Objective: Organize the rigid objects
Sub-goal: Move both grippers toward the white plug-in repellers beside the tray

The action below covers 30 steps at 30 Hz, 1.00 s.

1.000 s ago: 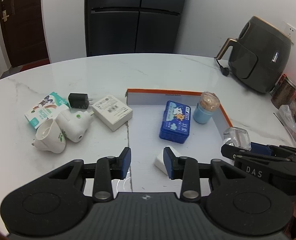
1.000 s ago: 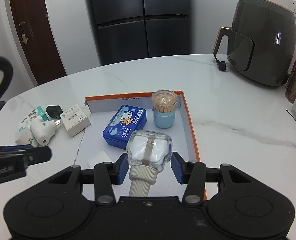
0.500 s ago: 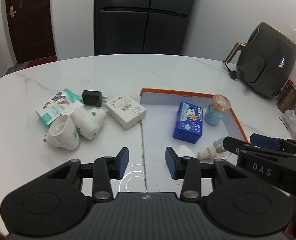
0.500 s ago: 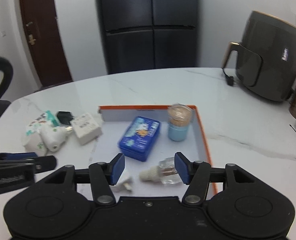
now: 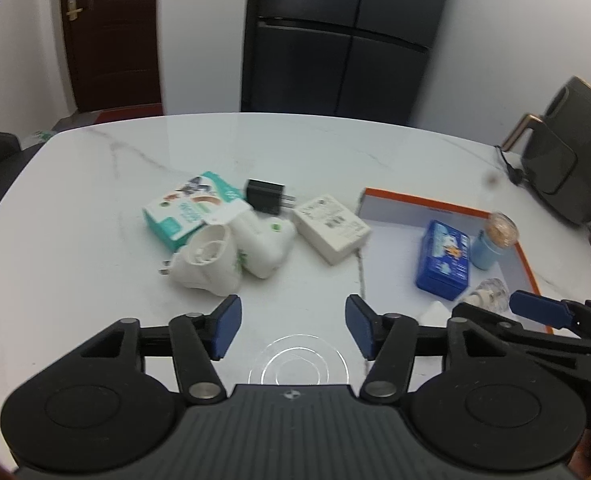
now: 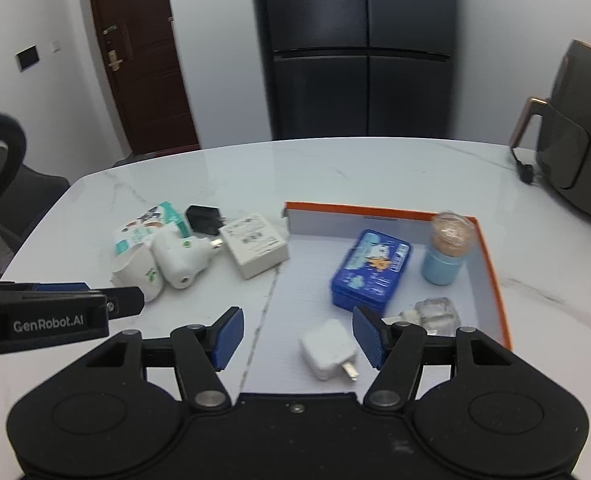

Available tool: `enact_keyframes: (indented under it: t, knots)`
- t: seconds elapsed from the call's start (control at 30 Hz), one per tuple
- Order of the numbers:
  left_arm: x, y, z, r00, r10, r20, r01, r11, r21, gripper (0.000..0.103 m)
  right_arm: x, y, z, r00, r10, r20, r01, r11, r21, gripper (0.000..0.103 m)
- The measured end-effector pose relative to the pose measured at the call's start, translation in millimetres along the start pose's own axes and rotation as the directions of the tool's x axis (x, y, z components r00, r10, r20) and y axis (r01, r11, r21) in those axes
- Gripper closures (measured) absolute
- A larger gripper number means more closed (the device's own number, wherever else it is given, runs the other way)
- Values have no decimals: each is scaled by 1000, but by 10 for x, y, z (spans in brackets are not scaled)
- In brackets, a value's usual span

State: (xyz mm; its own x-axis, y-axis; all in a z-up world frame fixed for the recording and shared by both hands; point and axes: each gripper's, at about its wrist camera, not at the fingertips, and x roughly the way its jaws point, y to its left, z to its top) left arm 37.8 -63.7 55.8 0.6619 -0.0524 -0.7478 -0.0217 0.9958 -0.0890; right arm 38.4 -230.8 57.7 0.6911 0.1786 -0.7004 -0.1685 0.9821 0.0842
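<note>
Right wrist view: the right gripper (image 6: pixel 297 338), jaws opening and empty, has just let go of the clear glass bottle (image 6: pixel 435 314), now lying inside the orange-rimmed tray (image 6: pixel 491 264) just beyond its right pad; that item is sorted. Left gripper (image 5: pixel 291 326) is also opening, empty, with two white plug-in devices (image 5: pixel 231 254) ahead to its left

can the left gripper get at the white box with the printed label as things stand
Probably yes. The white box with the printed label lies flat on the marble table outside the orange-rimmed tray, its top and near side uncovered. The left gripper is empty, jaws opening.
</note>
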Motion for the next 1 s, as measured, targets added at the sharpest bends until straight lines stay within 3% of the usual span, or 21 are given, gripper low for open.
enact_keyframes:
  t: [0.47, 1.0]
  knots:
    - [82, 377, 18, 998, 58, -15, -58, 996, -60, 35, 133, 307, 17, 998, 55, -22, -55, 998, -38, 29]
    - [608, 711, 75, 995, 74, -63, -78, 995, -63, 11, 324, 413, -4, 997, 59, -59, -60, 998, -17, 29]
